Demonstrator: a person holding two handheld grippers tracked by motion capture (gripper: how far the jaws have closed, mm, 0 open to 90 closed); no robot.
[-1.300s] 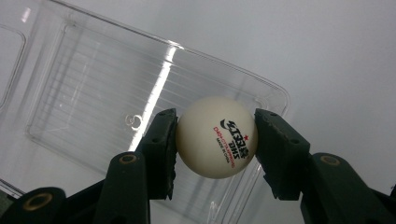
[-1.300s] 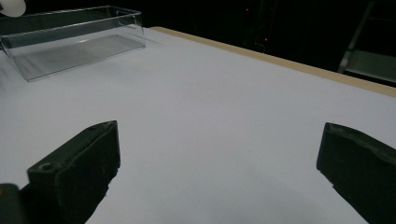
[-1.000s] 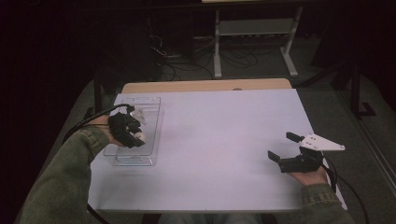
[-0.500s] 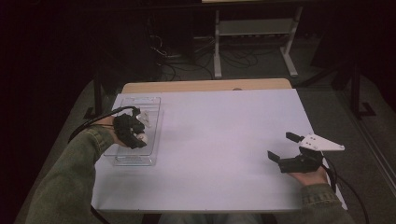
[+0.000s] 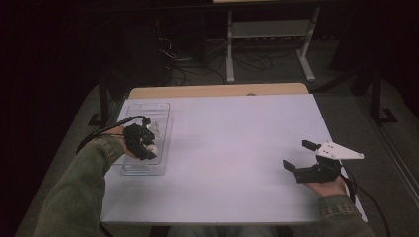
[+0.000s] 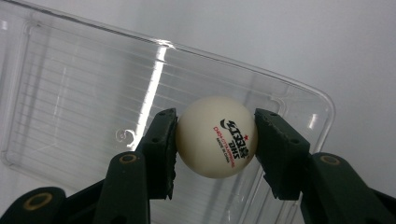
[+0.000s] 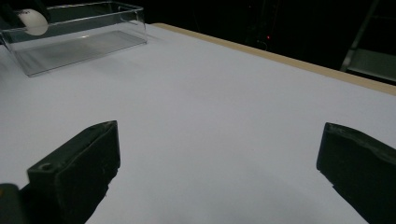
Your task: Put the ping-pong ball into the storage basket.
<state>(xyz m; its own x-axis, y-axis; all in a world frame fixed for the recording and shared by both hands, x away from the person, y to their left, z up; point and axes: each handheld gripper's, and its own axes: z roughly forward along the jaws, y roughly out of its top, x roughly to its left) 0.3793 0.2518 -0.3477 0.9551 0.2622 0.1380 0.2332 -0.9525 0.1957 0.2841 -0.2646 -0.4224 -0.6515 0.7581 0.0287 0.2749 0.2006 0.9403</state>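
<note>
1. From my remote station I see the left gripper (image 5: pixel 144 143) held over the clear plastic tray (image 5: pixel 163 109) at the left side of the white table (image 5: pixel 237 148). The person's left forearm, in an olive-green sleeve (image 5: pixel 79 192), comes in from the bottom left and angles up toward the tray.
2. In the left gripper view the two black jaws are clamped on a white table tennis ball (image 6: pixel 215 136), one pad on each side of it. The ball carries a black logo, a small red star and red lettering; the lettering is too small for me to read.
3. The ball sits above the ribbed floor of the clear plastic tray (image 6: pixel 84 107). I cannot tell from these angles whether it touches the floor or hangs just clear of it.
4. The right gripper view shows the same ball (image 7: pixel 33 22) at the far-left end of the tray (image 7: pixel 93 28), level with the wall's upper edge.
5. A black cable (image 5: pixel 106 129) loops from the left gripper back past the wrist and off the table's left edge.
6. The right gripper (image 5: pixel 297 155) rests low near the table's right front corner, well apart from the tray. The right hand (image 5: pixel 326 186) grips it from behind, and the grey three-cornered plate (image 5: pixel 340 151) rides on top.
7. Its jaws stand wide apart with nothing between them; in the right gripper view only bare white table (image 7: pixel 224 121) lies between the two pads.
</note>
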